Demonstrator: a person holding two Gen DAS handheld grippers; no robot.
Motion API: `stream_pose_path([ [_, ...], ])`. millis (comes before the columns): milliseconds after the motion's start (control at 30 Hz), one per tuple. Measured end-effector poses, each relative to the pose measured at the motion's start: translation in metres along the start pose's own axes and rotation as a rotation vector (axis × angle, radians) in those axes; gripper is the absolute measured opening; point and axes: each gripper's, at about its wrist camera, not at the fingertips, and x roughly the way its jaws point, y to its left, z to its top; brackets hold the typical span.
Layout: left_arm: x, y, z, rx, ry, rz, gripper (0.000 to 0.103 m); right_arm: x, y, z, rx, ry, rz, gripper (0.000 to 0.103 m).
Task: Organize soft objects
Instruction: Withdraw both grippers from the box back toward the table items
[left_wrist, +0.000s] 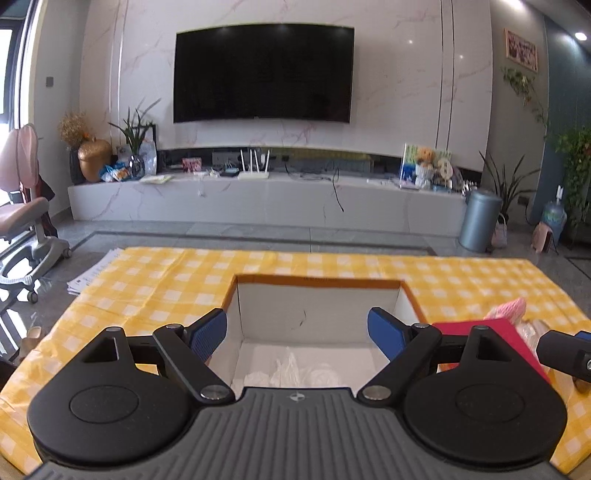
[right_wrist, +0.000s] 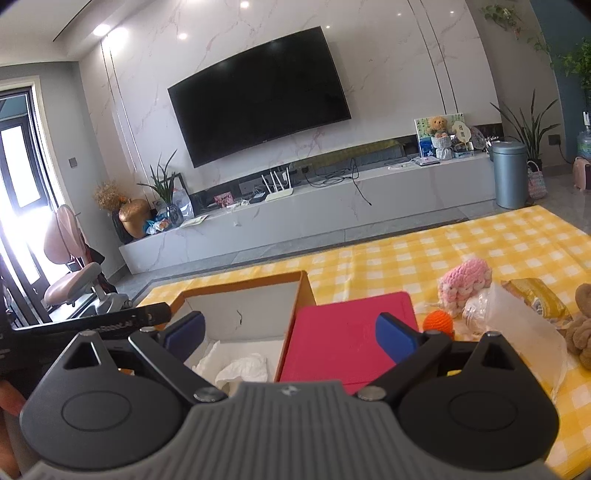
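L gripper (left_wrist: 297, 332) is spread wide and empty, poised above the box (left_wrist: 317, 282); white soft items (left_wrist: 291, 371) lie on the box floor at 6 o'clock of the opening. R gripper (right_wrist: 290, 332) is also spread with nothing between its pads, over the seam between box and red lid (right_wrist: 351, 332). Remaining soft objs sit on the checked cloth (right_wrist: 517, 236) at 2–3 o'clock of the lid: pink knit toy (right_wrist: 467, 282), orange knit piece (right_wrist: 437, 321), clear bag (right_wrist: 517, 325), brown plush (right_wrist: 581, 332). Risks, as judged: R gripper reaching toward 3 o'clock may snag the lid edge and shift it; the bag film may slip from the pads or drag neighbours along; both grippers near the box may collide.
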Motion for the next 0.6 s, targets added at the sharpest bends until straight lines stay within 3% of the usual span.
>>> stream_pose_path([
  [100, -0.018, -0.005, 0.005, 0.009, -0.054, 0.038, 0.101, -0.013, -0.002, 0.007, -0.047, -0.025, -0.014, 0.097],
  [300, -0.050, -0.018, 0.016, 0.012, -0.127, 0.035, 0.101, -0.058, -0.016, 0.029, -0.203, -0.136, -0.123, 0.097],
  [600, -0.074, -0.063, 0.024, 0.031, -0.145, -0.092, 0.101, -0.096, -0.091, 0.040, -0.163, -0.111, -0.320, 0.097],
])
